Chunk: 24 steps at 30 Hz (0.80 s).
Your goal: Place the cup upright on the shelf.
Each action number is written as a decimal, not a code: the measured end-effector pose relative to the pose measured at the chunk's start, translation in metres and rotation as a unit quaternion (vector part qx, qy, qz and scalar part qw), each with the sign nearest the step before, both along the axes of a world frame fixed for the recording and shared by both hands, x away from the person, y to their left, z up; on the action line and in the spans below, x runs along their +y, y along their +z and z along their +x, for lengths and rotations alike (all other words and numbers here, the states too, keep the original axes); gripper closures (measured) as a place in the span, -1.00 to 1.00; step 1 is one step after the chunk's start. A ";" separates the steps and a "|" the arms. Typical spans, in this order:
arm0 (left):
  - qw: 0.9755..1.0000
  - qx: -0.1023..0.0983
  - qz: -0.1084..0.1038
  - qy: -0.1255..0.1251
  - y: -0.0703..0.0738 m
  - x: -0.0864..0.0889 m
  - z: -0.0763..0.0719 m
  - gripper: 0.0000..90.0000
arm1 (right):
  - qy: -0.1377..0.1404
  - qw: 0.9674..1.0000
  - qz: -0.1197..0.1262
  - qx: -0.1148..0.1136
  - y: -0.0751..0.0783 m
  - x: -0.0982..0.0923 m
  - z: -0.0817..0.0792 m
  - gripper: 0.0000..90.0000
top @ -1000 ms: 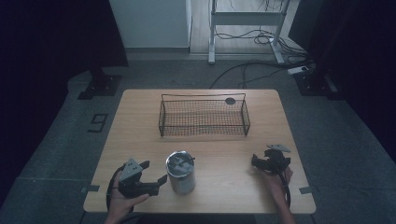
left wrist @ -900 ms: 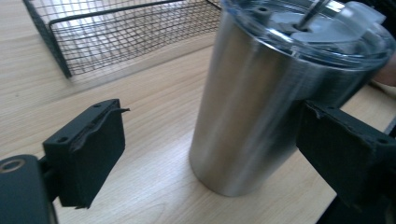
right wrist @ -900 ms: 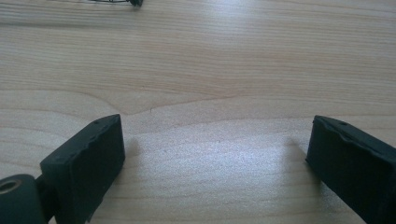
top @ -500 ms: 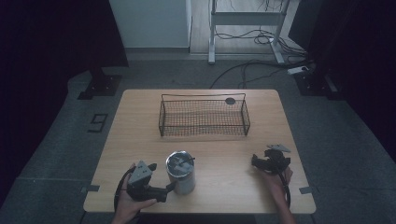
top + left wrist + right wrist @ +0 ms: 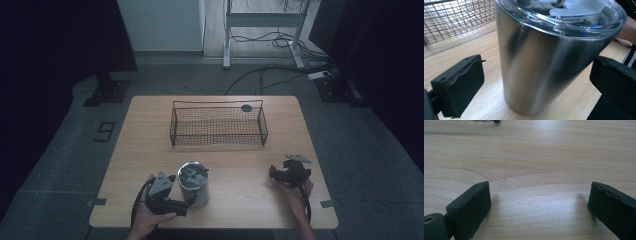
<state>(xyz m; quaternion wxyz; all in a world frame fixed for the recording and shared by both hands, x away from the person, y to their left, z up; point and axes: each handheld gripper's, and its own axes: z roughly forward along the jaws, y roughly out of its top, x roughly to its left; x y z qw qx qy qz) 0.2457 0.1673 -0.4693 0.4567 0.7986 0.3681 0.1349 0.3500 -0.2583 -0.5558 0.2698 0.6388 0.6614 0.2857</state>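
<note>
Left hand-held gripper [image 5: 536, 82], jaws apart, is set astride the steel tumbler [image 5: 194, 184] near the counter's [image 5: 240, 165] front edge; squeezing should be squared, low.

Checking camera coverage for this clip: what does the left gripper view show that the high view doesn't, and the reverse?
Left gripper view: gaps between both jaws and the steel tumbler, and its clear lid up close. High view: the right gripper resting apart, the whole wire basket, the floor. Both: tumbler, basket mesh, wooden table.

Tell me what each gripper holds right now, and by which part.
Nothing is held. The left gripper stands open around the steel cup, with gaps on both sides; the right gripper is open.
</note>
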 end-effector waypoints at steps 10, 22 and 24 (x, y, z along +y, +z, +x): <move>1.000 0.001 0.004 0.001 -0.003 -0.013 0.006 -1.00 | 0.000 1.000 0.000 0.000 0.000 0.000 0.000 -0.90; 1.000 -0.007 0.001 0.003 -0.004 -0.026 0.016 -1.00 | 0.000 1.000 0.000 0.000 0.000 0.000 0.000 -0.90; 1.000 -0.010 0.001 0.004 -0.005 -0.028 0.017 -1.00 | 0.000 1.000 0.000 0.000 0.000 0.000 0.000 -0.90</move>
